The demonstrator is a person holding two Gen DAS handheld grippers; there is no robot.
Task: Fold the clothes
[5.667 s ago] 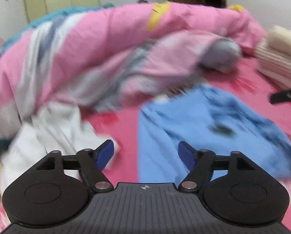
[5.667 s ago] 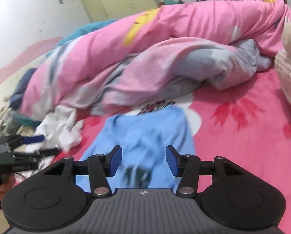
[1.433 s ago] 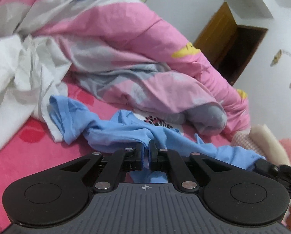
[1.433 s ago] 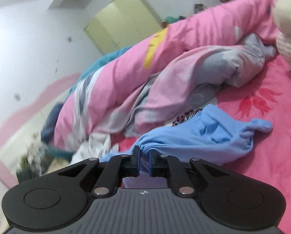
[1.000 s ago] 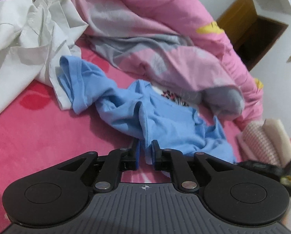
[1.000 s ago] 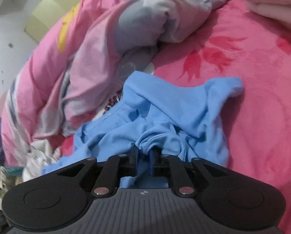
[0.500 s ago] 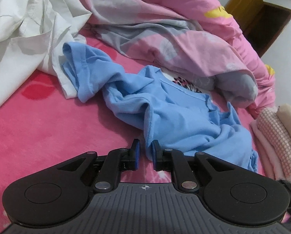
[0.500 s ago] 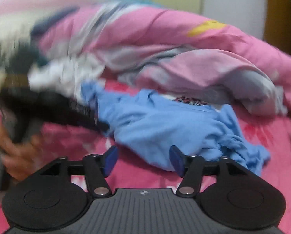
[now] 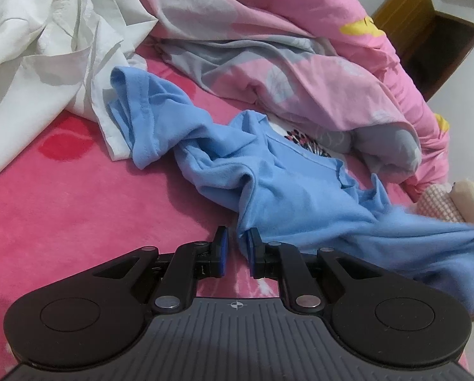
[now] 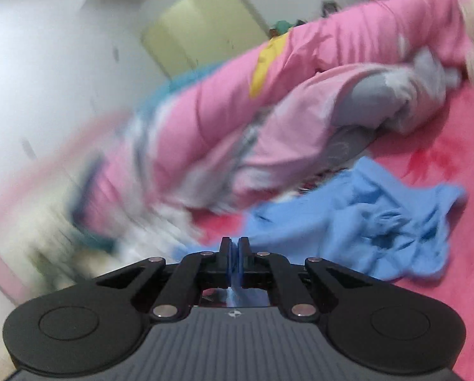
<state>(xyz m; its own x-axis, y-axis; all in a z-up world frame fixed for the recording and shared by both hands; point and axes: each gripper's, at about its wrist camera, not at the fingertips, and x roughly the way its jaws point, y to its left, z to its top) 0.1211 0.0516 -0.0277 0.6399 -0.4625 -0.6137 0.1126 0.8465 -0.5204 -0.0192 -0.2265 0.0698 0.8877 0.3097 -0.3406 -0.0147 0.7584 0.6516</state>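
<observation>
My left hand-held gripper (image 9: 236, 247) pinches the crumpled blue cotton shirt (image 9: 287, 190); only my right view shows the right hand-held gripper (image 10: 234, 254) clenched on its hem.

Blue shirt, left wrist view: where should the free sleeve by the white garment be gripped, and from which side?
Probably the hemmed cuff of the blue shirt, where the sleeve lies partly on the white garment. Come in from the bare pink sheet below it: that edge is open and stitched flat, so it should pinch cleanly without catching white cloth.

Blue shirt (image 10: 380, 225) between closed jaws
</observation>
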